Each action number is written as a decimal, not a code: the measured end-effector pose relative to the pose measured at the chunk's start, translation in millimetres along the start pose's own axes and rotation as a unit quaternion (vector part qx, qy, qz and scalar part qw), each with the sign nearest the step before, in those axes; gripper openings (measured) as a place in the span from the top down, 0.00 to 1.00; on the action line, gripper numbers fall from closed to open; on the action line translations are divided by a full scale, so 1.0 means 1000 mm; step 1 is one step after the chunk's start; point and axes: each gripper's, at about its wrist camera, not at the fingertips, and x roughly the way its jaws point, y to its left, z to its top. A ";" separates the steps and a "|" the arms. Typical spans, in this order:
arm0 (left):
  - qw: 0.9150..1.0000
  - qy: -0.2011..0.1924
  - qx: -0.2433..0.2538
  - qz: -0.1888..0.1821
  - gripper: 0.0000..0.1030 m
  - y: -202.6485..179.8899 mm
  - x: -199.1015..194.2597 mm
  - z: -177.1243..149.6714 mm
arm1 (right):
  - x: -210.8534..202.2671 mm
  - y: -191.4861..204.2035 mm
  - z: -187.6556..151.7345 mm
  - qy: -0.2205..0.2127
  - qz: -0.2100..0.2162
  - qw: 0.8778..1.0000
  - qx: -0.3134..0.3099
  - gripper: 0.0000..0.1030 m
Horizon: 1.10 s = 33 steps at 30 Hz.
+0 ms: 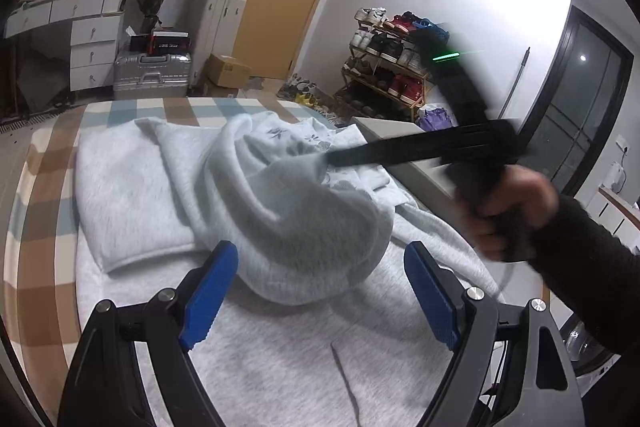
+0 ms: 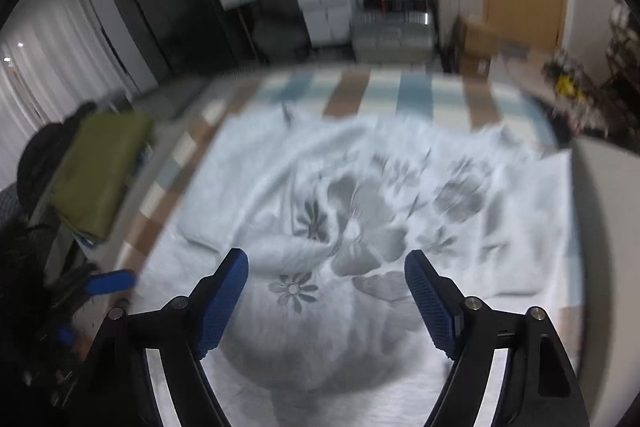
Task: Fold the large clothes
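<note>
We hold the left tongs (image 1: 320, 291) pointed forward and down, blue pads (image 1: 210, 297) spread wide with nothing pressed between them. Our right hand (image 1: 508, 215), in a dark sleeve (image 1: 592, 259), grips its handle at the right of the left wrist view, the tool blurred and reaching leftward. In the right wrist view the right tongs (image 2: 326, 299) tilt steeply down, jaws standing wide apart and gripping nothing.

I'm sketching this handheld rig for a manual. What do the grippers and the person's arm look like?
Each gripper, left gripper and right gripper, has black angular fingers with silver pivot bolts and ribbed blue pads. The hand emerges from a dark knit sleeve.
</note>
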 end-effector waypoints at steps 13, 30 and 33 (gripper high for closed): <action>0.998 0.004 -0.042 0.047 0.20 0.030 0.010 0.030 | -0.086 0.058 0.020 -0.204 -0.236 0.926 -0.211 0.96; 0.987 0.147 -0.019 0.062 0.20 0.026 0.130 0.058 | -0.006 -0.045 -0.050 -0.047 -0.002 0.999 0.018 0.97; 0.977 0.179 -0.009 0.118 0.20 0.032 0.153 0.048 | 0.019 -0.059 -0.055 0.008 -0.012 0.999 0.035 0.97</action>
